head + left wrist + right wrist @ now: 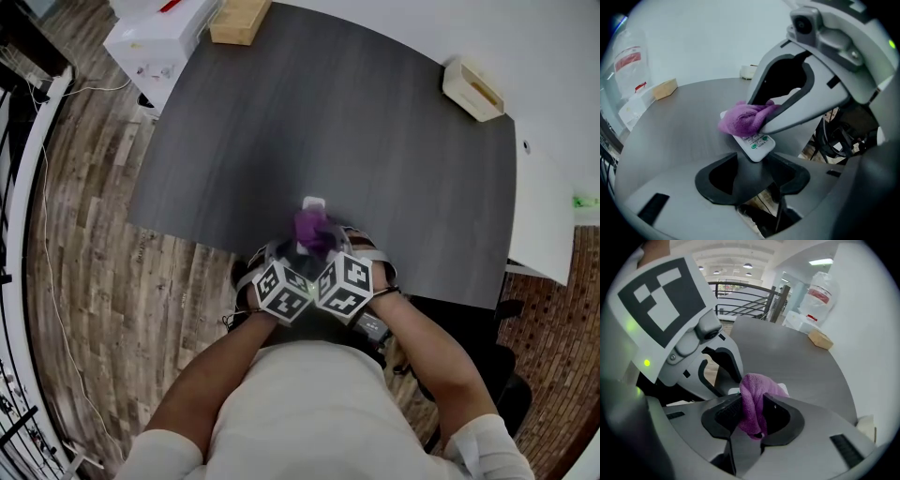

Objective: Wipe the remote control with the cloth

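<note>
Mid-wipe — left gripper point(756, 163) fingers clamp the white plastic remote control point(757, 144), right gripper point(752, 416) fingers pinch the purple fabric cloth point(757, 392); next, probably a lengthwise stroke.

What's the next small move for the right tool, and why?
Probably slide the right tool, gripping the purple fuzzy cloth, along the white plastic remote control toward the left tool holding it: cloth covers its far part, while the green-button end lies bare.

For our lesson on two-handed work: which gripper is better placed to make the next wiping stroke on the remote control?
Right: the right gripper pinches the cloth, draped on the remote control, which the left gripper holds steady.
</note>
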Available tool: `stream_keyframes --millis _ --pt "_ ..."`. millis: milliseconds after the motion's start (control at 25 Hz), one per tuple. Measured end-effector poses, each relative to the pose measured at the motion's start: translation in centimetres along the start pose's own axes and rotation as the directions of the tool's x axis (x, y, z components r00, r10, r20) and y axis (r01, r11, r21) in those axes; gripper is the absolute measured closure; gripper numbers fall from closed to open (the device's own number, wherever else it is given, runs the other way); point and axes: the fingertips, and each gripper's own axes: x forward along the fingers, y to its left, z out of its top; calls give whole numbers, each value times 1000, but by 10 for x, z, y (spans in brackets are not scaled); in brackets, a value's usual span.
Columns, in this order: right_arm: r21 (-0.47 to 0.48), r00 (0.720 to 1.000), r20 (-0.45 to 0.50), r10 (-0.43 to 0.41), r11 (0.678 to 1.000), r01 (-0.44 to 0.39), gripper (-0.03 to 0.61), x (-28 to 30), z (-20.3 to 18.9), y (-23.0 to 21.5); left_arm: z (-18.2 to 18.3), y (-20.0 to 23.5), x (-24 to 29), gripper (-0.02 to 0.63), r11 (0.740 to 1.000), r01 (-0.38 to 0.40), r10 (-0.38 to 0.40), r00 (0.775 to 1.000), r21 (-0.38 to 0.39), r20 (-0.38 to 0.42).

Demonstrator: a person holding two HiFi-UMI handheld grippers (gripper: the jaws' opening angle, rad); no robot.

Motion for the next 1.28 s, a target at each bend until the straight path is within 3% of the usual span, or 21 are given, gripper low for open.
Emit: stream_keyframes --millis 160,400,560,800,920,1080,1200,1280 --pt "131 997 52 53 990 -59 448 -5 -3 12 0 1 0 405 1000 -3 3 1000 -10 2" --pt "214 972 89 217 949 -232 448 -19 -25 33 5 -16 12 405 999 27 -27 1000 -25 -4" --pt "256 961 93 262 926 -277 448 -23 -28 35 6 -13 9 405 999 28 -28 1000 -23 1" --pt "328 913 171 370 852 -407 448 -23 -26 42 -1 -4 10 403 999 6 -6 1000 -37 3" --pt "333 914 222 340 855 -398 446 -33 -22 37 -5 -2 2 403 998 14 -12 999 -60 31" --pt "414 935 295 196 856 -310 446 -51 -14 8 -5 5 -25 397 991 61 -53 996 -115 78" --pt "508 955 287 69 835 -213 446 -60 -34 -18 10 9 -31 374 976 91 -70 992 -196 109" --pt "571 964 265 9 804 -165 446 -63 -50 -28 27 9 -26 360 969 100 -74 990 -226 121"
